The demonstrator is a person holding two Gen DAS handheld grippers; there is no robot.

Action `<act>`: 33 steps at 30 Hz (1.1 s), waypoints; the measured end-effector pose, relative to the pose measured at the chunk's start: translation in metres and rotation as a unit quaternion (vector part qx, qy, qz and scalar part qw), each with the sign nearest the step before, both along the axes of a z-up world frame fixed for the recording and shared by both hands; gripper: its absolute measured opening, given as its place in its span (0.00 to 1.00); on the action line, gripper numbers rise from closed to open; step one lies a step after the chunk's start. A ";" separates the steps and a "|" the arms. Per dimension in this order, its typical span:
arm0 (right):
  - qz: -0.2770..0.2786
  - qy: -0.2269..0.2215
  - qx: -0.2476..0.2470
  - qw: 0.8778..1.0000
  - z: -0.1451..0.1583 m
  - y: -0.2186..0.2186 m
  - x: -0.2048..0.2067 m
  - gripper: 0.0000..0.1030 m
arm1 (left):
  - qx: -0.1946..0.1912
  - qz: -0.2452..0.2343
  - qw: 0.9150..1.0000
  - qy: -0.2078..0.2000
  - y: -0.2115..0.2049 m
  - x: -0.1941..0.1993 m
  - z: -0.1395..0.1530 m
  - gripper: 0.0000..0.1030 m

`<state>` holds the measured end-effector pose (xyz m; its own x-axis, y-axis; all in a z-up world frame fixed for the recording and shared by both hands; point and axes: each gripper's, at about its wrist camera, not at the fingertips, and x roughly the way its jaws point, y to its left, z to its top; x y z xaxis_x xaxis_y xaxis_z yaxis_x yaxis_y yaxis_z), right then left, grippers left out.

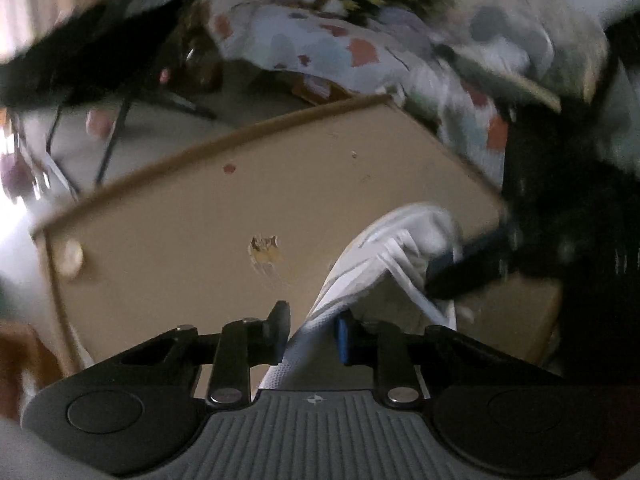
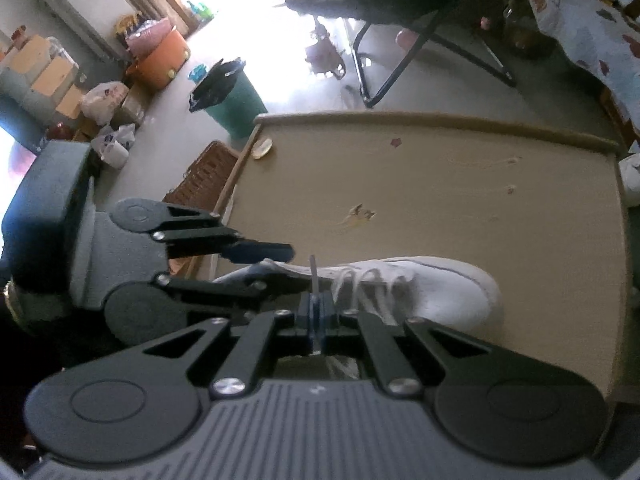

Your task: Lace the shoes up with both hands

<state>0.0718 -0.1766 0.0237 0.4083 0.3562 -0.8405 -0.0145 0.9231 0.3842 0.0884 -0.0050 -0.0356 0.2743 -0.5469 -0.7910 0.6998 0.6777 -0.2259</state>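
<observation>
Your room is cluttered: a patterned quilt [image 2: 592, 36] at the far right, a folding chair [image 2: 400, 20], a green bin [image 2: 236, 100] and an orange tub [image 2: 160, 60] on the floor. Your worn tan table [image 2: 460, 184] fills the middle, and the white shoe [image 2: 432, 292] lies on its near edge, long axis left to right in your right view, toe pointing right. Your left gripper [image 1: 310, 330] has its fingers parted, straddling the shoe's heel collar. Your right gripper [image 2: 317, 312] is pinched tight on a lace end [image 2: 314, 276] that stands up just above the pads, over the eyelets.
</observation>
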 end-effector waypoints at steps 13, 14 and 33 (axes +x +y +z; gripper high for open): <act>-0.012 0.072 0.004 0.997 -0.022 0.014 0.020 0.03 | -0.184 0.144 0.950 0.206 0.044 0.008 -0.072 0.29; -0.018 0.074 0.008 0.997 -0.023 0.013 0.020 0.03 | -0.192 0.150 0.946 0.215 0.045 0.007 -0.077 0.29; -0.091 0.089 0.049 0.991 -0.042 -0.003 0.016 0.03 | -0.229 0.159 0.933 0.226 0.050 0.003 -0.088 0.33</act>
